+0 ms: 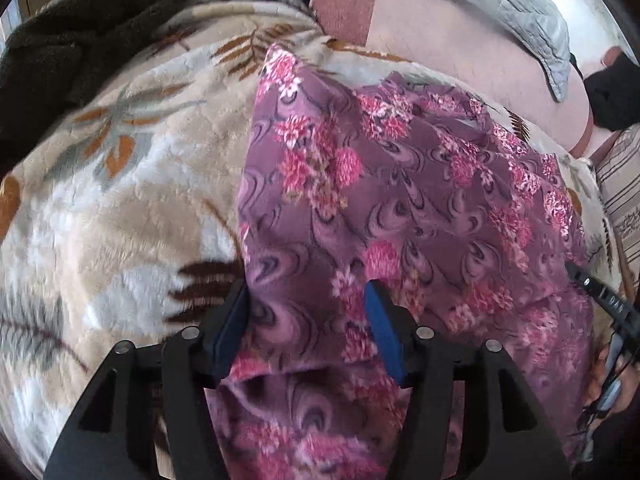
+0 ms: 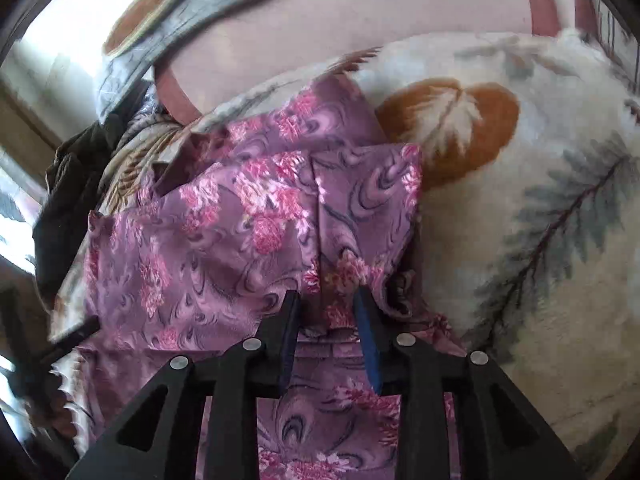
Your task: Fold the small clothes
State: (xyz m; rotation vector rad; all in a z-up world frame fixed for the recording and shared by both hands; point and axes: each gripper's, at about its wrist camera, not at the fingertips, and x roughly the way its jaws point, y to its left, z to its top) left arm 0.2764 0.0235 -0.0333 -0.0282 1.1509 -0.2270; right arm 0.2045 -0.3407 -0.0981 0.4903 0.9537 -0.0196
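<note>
Both claws hang over the purple flowered cloth (image 1: 400, 184), which lies on a fluffy leaf blanket (image 1: 120, 200). Left claw (image 1: 306, 300) is apart. Right claw (image 2: 326, 308), at the cloth's 3 o'clock edge, is apart too.

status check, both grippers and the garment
Left gripper open over purple garment. Right gripper open, a fold between its fingers. Garment partly folded on blanket. Nothing in the way.

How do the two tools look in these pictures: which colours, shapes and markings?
Both the left tool and the right tool are matte black, angular frames with triangular cut-outs and round silver pins. Their fingers carry flat blue pads. No cable or marking shows on them.
</note>
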